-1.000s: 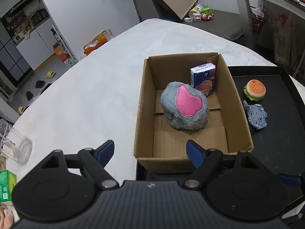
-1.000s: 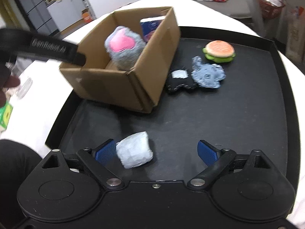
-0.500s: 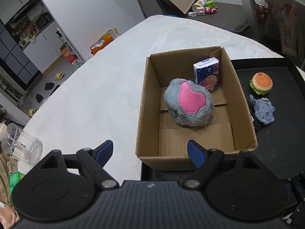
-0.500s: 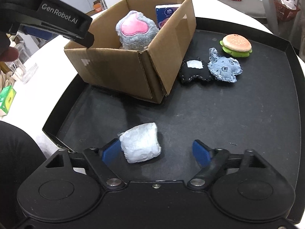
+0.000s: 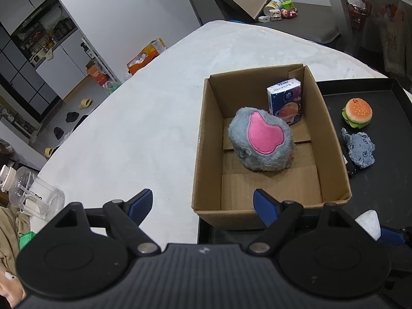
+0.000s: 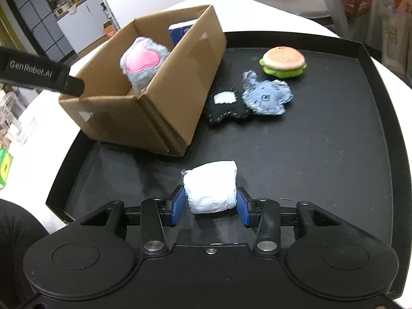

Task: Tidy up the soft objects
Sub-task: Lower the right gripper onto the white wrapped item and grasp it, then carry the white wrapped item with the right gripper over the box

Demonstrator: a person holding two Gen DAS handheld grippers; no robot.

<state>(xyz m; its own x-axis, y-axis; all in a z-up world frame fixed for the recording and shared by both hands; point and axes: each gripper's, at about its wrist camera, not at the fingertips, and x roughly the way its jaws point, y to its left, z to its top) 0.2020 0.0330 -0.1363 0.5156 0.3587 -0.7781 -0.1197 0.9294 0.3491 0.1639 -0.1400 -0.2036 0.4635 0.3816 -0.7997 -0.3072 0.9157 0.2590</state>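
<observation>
Two things already sit in the cardboard box [image 5: 260,198]: a grey plush with a pink patch [image 5: 261,139] and a small tissue pack [image 5: 284,103] standing at the far end, while the burger toy [image 6: 283,61], the denim plush [image 6: 266,97] and a black plush [image 6: 226,106] lie on the black tray [image 6: 334,167], so I judge the task under halfway done. The right hand-held gripper [image 6: 210,203] pinches a white soft bundle [image 6: 211,186] low over the tray's near part, its long axis roughly crosswise between the pads, while the left hand-held gripper [image 5: 202,204] hangs spread and empty before the box
</observation>
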